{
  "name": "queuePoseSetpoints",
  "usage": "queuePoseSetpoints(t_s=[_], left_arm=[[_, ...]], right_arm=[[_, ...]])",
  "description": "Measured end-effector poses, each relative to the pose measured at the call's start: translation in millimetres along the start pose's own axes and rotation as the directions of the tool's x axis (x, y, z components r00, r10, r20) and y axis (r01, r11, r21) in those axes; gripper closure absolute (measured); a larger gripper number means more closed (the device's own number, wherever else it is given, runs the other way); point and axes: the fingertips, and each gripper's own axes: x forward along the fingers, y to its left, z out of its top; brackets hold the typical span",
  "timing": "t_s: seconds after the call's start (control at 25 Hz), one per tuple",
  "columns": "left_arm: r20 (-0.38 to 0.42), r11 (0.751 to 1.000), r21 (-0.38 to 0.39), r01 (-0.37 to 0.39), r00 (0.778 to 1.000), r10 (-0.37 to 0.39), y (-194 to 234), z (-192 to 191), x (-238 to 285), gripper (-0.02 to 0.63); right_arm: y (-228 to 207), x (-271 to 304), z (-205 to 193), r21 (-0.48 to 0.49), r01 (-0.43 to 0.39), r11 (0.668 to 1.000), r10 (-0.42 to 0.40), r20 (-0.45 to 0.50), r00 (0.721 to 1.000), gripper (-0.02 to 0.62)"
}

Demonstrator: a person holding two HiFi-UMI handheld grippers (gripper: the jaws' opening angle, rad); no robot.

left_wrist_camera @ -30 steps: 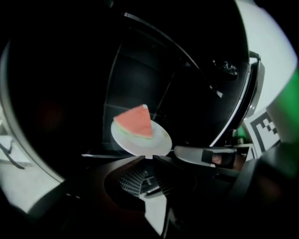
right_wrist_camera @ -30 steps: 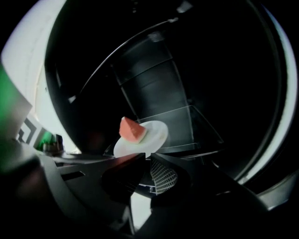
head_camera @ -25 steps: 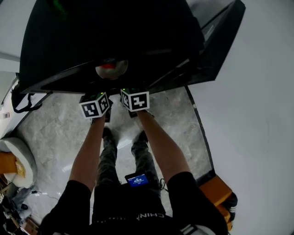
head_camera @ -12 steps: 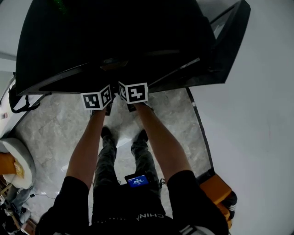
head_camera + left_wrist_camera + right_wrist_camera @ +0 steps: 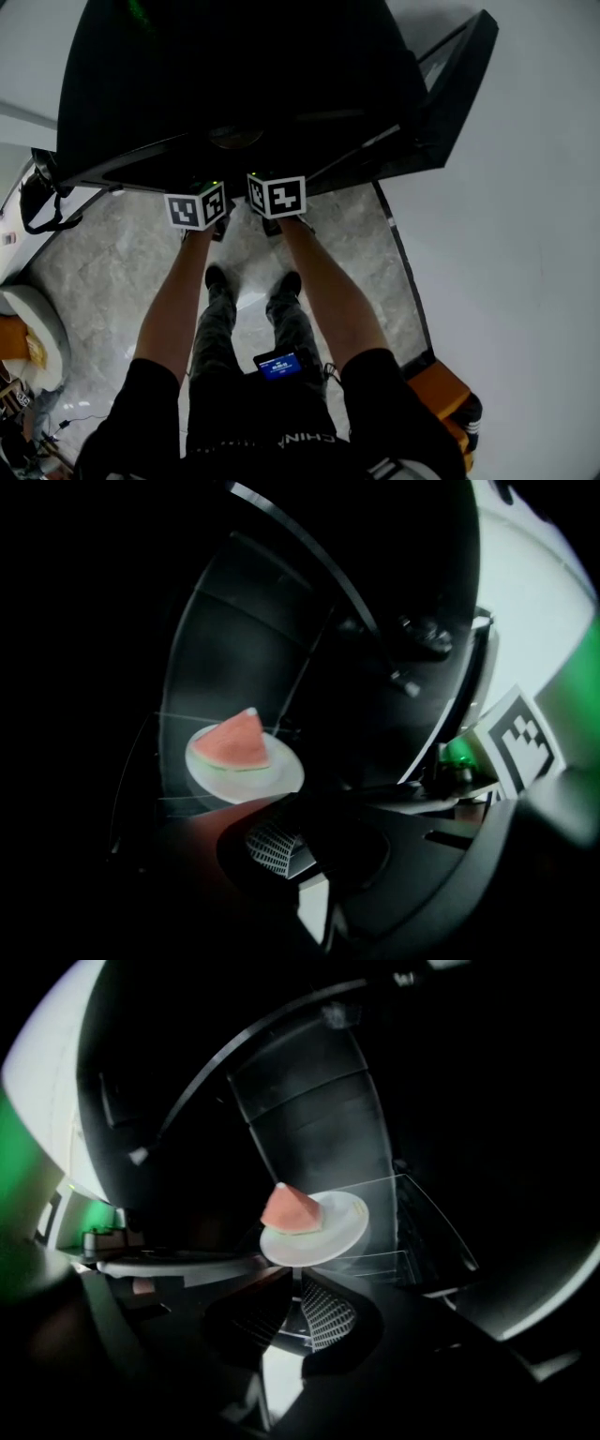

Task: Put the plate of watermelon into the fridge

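Note:
A white plate (image 5: 319, 1232) with a red watermelon wedge (image 5: 291, 1208) is inside the dark fridge (image 5: 234, 75), over a glass shelf (image 5: 417, 1227). My right gripper (image 5: 292, 1277) is shut on the plate's near rim. My left gripper (image 5: 286, 822) has just been closing and is shut with nothing between its jaws. The plate (image 5: 246, 761) lies just beyond its tips. In the head view both marker cubes, left (image 5: 197, 206) and right (image 5: 277, 197), sit side by side at the fridge's mouth. The plate (image 5: 234, 139) shows only dimly past them.
The fridge door (image 5: 450, 84) stands open at the right, against a white wall (image 5: 525, 234). Below is marble floor (image 5: 112, 272) with the person's legs. A black strap (image 5: 42, 202) hangs at the left. An orange object (image 5: 441, 384) sits at the lower right.
A second ago the plate showed bright with its red wedge at the fridge's mouth. Now it is dim in the dark interior. Both marker cubes have edged slightly up toward the fridge.

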Motion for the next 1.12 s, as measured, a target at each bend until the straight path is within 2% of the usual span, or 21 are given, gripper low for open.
queuePoseSetpoints(t_s=[0.16,0.24,0.4,0.52,0.6,0.76,0.92,1.12], left_arm=[[0.096,0.992,-0.036,0.123,0.988,-0.119,-28,24,-24,0.594],[0.116,0.982,-0.047,0.183,0.977,-0.177,-45,29,-44,0.594],[0.077,0.970,-0.009,0.244,0.967,-0.242,-84,29,-92,0.594],[0.024,0.956,0.070,0.285,0.958,-0.287,-112,26,-128,0.594],[0.010,0.945,0.094,0.313,0.949,-0.315,-125,18,-153,0.594],[0.013,0.946,0.115,0.304,0.952,-0.307,-130,-5,-199,0.594],[0.081,0.959,0.061,0.278,0.956,-0.283,-124,-5,-216,0.594],[0.087,0.946,0.076,0.315,0.943,-0.321,-136,-2,-228,0.594]], right_arm=[[16,-29,15,0.030,-0.042,0.999,0.041,0.027,0.999,0.560],[30,-52,18,0.051,-0.077,0.996,0.076,0.025,0.997,0.560],[62,-109,15,0.075,-0.144,0.987,0.143,0.015,0.990,0.560],[69,-156,11,0.127,-0.152,0.980,0.148,0.040,0.988,0.560],[75,-185,7,0.165,-0.169,0.972,0.160,0.068,0.985,0.564],[91,-221,-7,0.170,-0.178,0.969,0.164,0.095,0.982,0.569],[86,-229,-4,0.146,-0.131,0.981,0.112,0.130,0.985,0.569],[85,-246,1,0.174,-0.113,0.978,0.082,0.179,0.980,0.570]])
